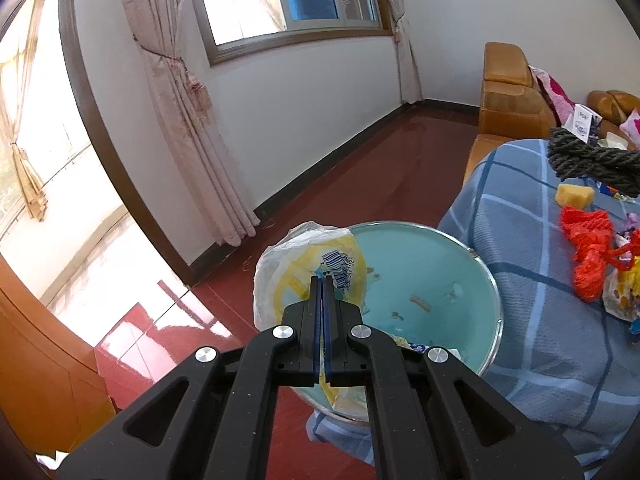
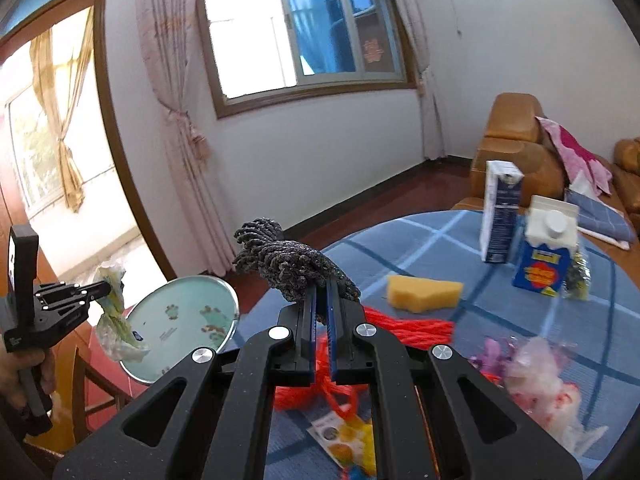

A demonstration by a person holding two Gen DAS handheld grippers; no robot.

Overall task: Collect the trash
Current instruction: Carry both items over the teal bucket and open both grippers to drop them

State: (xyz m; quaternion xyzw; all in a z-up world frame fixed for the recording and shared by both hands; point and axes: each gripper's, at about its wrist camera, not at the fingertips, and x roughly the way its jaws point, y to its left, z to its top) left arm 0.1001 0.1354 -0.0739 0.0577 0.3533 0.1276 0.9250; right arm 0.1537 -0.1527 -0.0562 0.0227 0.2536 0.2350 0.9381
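- The right gripper (image 2: 322, 280), closest to its own camera, has its jaws pinched on a bundle of dark grey rope (image 2: 292, 262), lifted above the counter (image 2: 400, 248) with its blue checked cloth.
- The left gripper (image 1: 322, 280) is pressed together on a crumpled white and yellow wrapper (image 1: 304, 264), which hangs over the near rim of the teal basin (image 1: 424, 264).
- In the right wrist view, that basin (image 2: 188, 316) sits beside the counter's left edge, with small brown scraps in it; what they are is hard to say.
- On the counter lie a yellow sponge (image 2: 424, 286), a tangle of red cord (image 2: 404, 328), and a blurred pink and white plastic bag (image 2: 536, 380).
- Two cartons stand further back: a tall white and blue carton (image 2: 500, 216) and a shorter blue carton (image 2: 546, 248) with a white cap.
- A printed yellow packet (image 2: 348, 438) lies under the right gripper.
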